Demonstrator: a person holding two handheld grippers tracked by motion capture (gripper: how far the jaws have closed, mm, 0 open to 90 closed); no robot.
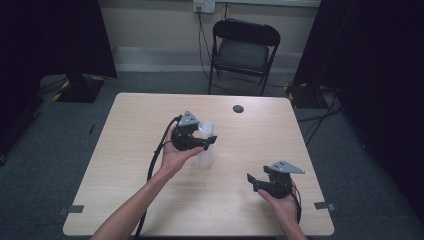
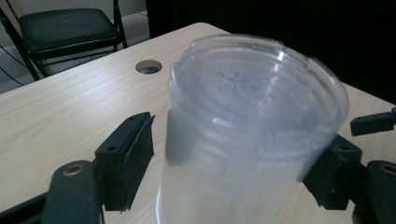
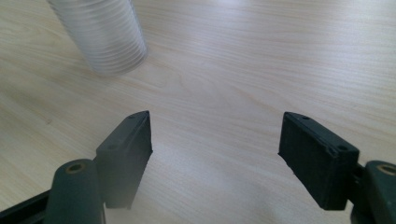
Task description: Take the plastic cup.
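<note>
A clear ribbed plastic cup (image 1: 206,154) stands upright on the wooden table (image 1: 135,130), a little behind its middle. My left gripper (image 1: 207,142) is open with the cup between its jaws. In the left gripper view the cup (image 2: 252,107) sits between the two pads, close against the right one, with a thin gap at the left pad (image 2: 135,154). My right gripper (image 1: 253,182) is held open near the front right of the table with nothing between its jaws. The right gripper view has its own gripper (image 3: 215,144) low over bare wood, with the cup's base (image 3: 100,32) farther off at upper left.
A round cable hole (image 1: 238,108) lies in the table near its far edge. A black folding chair (image 1: 245,47) stands behind the table. Black curtains hang at both sides. Grey tape marks (image 1: 324,205) sit at the front corners.
</note>
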